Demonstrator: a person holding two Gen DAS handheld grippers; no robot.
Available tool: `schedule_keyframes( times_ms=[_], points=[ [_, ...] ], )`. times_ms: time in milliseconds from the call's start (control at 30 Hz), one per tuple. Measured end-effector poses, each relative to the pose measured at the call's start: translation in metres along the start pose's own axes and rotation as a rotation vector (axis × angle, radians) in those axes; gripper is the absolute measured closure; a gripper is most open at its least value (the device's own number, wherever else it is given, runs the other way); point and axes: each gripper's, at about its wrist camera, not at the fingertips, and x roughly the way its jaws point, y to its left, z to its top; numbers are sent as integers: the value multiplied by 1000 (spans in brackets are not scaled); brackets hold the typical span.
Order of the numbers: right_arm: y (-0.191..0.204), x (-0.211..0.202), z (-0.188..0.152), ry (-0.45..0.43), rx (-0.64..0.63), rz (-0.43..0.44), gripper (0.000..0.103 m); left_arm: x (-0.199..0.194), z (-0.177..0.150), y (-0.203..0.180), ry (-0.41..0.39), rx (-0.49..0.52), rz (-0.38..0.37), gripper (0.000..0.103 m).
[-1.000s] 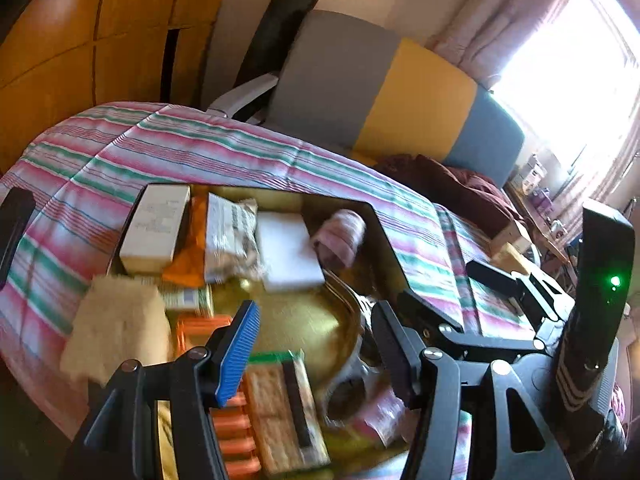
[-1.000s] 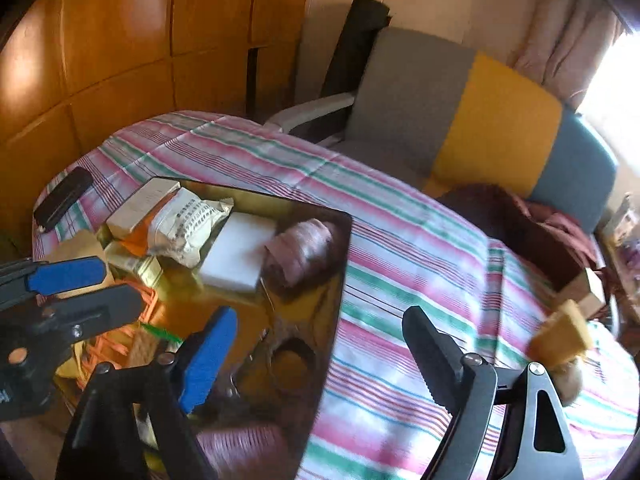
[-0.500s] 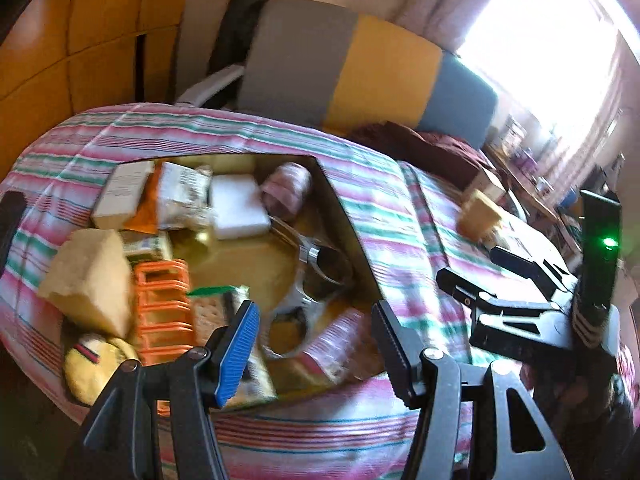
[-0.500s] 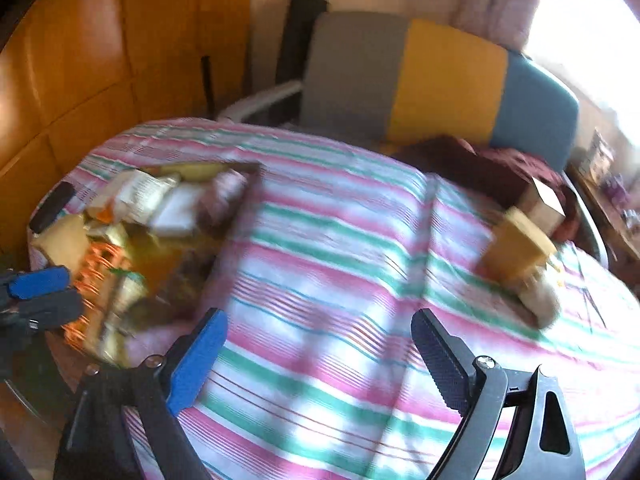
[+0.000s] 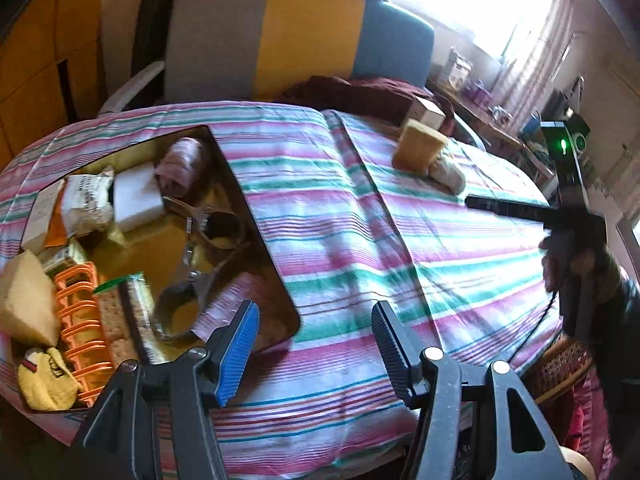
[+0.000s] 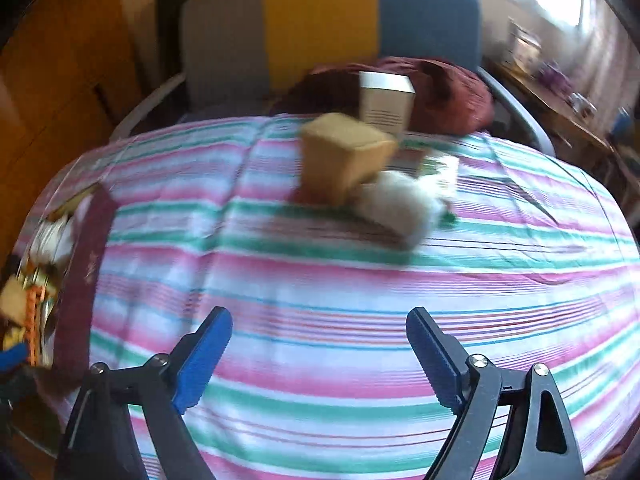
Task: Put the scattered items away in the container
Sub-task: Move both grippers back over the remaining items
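Striped tablecloth point(image 6: 320, 288) | loose: 1 sponge point(image 6: 344, 160), 1 box point(image 6: 386, 100) | grippers: 2 agape

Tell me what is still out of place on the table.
A sponge, a white bundle and a small box sit together at the far side of the striped cloth, well apart from the tray holding the rest.

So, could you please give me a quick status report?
Left gripper and right gripper open, empty. Tan sponge block and white box outside brown tray. Path clear.
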Motion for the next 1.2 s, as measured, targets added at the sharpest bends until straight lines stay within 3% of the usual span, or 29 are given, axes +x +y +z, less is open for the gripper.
schedule_keyframes(
  times_ms=[267, 800, 1200],
  points=[
    [-51, 21, 18, 47, 125, 1, 17, 13, -5, -16, 53, 42, -18, 43],
    [-76, 59, 47, 49, 209, -9, 17, 37, -11, -42, 127, 120, -34, 43],
    [-89, 98, 74, 38, 270, 22, 17, 42, 26, -65, 73, 220, 157, 43]
  ],
)
